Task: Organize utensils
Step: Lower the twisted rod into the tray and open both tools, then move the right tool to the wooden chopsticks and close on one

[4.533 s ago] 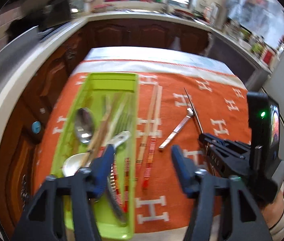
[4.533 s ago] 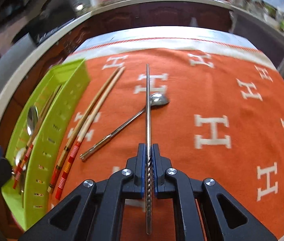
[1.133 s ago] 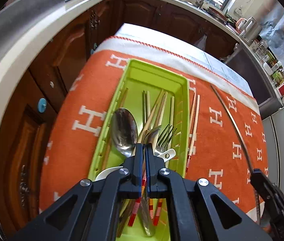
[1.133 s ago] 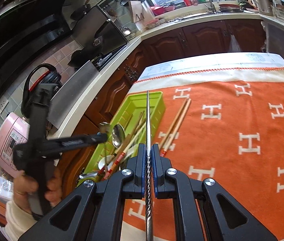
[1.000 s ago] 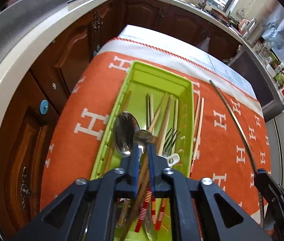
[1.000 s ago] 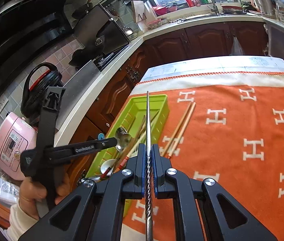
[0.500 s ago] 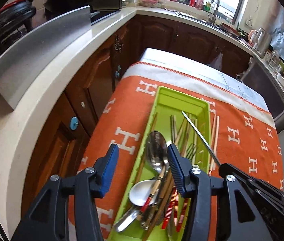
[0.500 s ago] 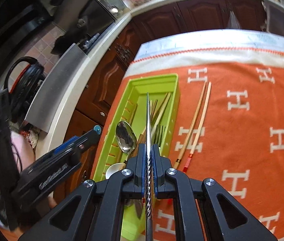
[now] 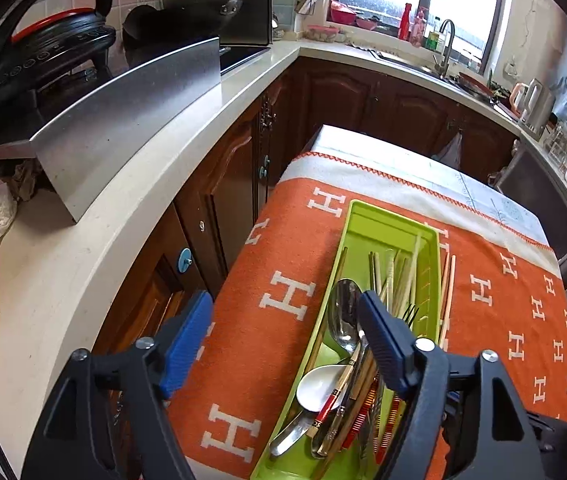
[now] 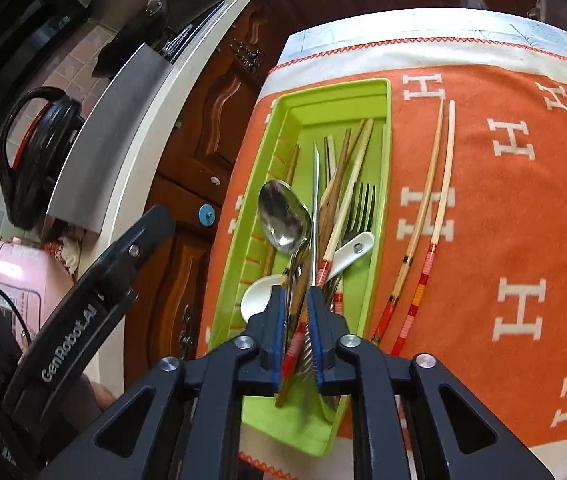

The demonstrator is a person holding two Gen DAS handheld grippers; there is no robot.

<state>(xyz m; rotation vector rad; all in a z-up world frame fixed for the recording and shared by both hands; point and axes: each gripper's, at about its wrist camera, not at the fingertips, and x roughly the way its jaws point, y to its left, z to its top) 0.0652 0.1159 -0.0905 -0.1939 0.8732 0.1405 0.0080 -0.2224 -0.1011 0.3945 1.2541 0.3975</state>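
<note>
The right gripper's fingers (image 10: 279, 316) hid the handle ends of the utensils in the green tray (image 10: 383, 168), and the tray's near end was partly covered.

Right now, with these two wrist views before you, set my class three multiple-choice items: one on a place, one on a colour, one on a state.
1. Where do the two pale chopsticks with striped ends lie?
A. In the tray
B. On the orange cloth beside the tray
C. On the counter

2. What colour is the tray?
A. Lime green
B. White
C. Blue

3. How do the fingers of the left gripper stand?
A. Shut on a spoon
B. Shut on nothing
C. Wide apart, holding nothing

Answers:
1 B: both pale chopsticks rest on the orange cloth, outside the tray's wall.
2 A: the tray's rim and floor are lime green.
3 C: the left wrist view shows a wide gap between the blue fingers, with nothing gripped.
</note>
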